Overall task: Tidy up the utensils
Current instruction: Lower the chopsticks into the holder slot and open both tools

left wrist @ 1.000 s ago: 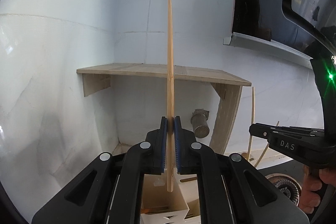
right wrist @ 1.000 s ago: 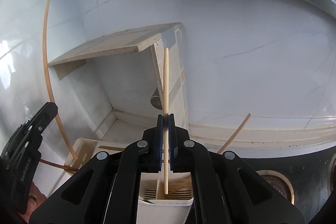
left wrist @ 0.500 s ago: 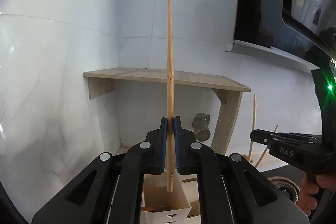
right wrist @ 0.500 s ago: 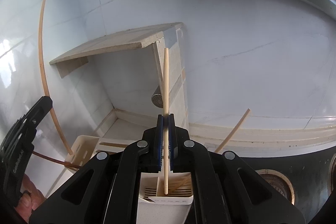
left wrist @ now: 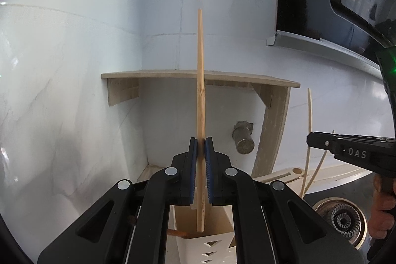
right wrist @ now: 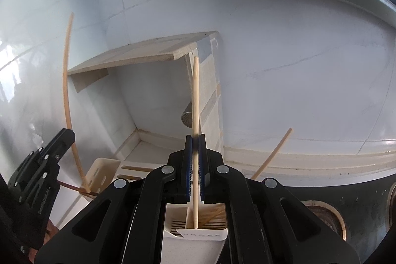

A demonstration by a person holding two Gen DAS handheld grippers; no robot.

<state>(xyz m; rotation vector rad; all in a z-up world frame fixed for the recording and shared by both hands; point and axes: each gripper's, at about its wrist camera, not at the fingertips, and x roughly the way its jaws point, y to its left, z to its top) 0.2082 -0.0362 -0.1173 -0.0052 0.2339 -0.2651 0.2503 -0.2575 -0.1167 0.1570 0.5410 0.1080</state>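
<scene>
My left gripper [left wrist: 201,142] is shut on a flat wooden chopstick [left wrist: 200,90] that stands upright. Its lower end hangs over the opening of a cream utensil holder [left wrist: 210,246] with triangular cut-outs. My right gripper [right wrist: 195,140] is shut on a thinner pale chopstick [right wrist: 195,100], also upright, with its lower end at the mouth of a white slotted holder [right wrist: 205,235]. The right wrist view also shows the left gripper [right wrist: 66,136] at the left edge with its chopstick [right wrist: 66,90]. In the left wrist view the right gripper [left wrist: 311,141] and its chopstick [left wrist: 309,115] appear at the right.
A wooden shelf [left wrist: 198,76] is fixed in the tiled corner, with a round metal strainer [left wrist: 243,142] under it. Another chopstick [right wrist: 272,155] leans out of the white holder. A wooden spatula [left wrist: 279,175] lies by the wall. A gas burner [left wrist: 344,214] sits on the dark hob at the right.
Both grippers keep their chopsticks and have hardly moved. In the right wrist view the left gripper and its chopstick stand slightly nearer the middle than before.
</scene>
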